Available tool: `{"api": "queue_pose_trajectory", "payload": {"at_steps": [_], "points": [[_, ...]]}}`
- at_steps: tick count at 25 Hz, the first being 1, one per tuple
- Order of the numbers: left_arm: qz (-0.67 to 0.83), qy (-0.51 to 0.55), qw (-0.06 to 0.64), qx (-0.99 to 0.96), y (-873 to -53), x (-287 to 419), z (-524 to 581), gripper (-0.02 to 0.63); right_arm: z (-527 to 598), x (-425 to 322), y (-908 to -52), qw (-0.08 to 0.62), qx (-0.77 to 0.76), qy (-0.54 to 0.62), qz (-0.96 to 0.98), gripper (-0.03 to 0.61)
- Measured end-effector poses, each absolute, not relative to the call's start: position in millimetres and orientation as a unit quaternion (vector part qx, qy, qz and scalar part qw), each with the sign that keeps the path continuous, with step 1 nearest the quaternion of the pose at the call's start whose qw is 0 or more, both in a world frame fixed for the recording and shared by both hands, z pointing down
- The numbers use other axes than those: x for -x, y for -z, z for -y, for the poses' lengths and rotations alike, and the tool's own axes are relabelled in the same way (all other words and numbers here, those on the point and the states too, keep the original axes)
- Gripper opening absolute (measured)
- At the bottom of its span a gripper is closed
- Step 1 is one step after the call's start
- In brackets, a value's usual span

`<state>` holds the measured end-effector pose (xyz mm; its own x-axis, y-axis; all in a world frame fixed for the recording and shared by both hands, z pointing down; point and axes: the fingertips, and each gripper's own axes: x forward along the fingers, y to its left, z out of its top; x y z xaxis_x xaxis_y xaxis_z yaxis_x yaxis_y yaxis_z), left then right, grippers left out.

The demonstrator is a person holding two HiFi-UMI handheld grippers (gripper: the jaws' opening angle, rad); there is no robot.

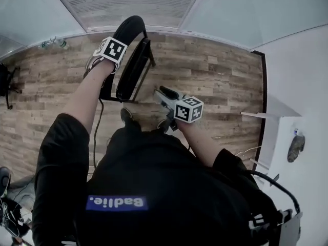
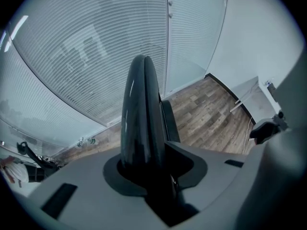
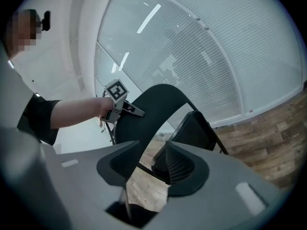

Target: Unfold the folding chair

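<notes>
clamping our left tool (image 2: 153, 169) on the black metal-framed folding chair (image 1: 134, 65), right tool (image 3: 144, 169) gaping empty; yanking could topple it.

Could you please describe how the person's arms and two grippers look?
The left gripper and right gripper are grey with dark jaw pads; each carries a white cube with black square markers. The person wears black short sleeves.

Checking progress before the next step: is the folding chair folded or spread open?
Folded: the folding chair stands upright, its seat tipped up near the backrest, which the left gripper clamps.
</notes>
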<state>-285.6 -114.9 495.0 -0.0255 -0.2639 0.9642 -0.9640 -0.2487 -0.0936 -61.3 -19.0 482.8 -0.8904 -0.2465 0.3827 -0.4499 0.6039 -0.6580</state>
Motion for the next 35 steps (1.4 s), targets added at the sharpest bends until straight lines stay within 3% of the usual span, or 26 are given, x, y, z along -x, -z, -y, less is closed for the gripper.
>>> {"api": "queue_pose_trajectory", "payload": {"at_steps": [4, 15, 22, 35], "points": [[0.490, -0.481, 0.369, -0.627, -497.5, 283.8, 112.1, 0.117, 33.0, 107.7, -513.4, 0.152, -0.190, -0.422, 0.873, 0.164], [0.456, -0.430, 0.398, -0.670, -499.8, 294.7, 117.4, 0.115, 107.1, 197.5, -597.0, 0.171, -0.235, -0.471, 0.833, 0.171], [0.449, -0.416, 0.376, -0.696, -500.5, 292.8, 121.2, 0.115, 137.6, 214.2, -644.8, 0.191, -0.266, -0.496, 0.804, 0.187], [0.435, -0.366, 0.414, -0.711, -497.8, 285.2, 113.8, 0.117, 149.5, 245.4, -683.0, 0.189, -0.267, -0.554, 0.765, 0.196]]}}
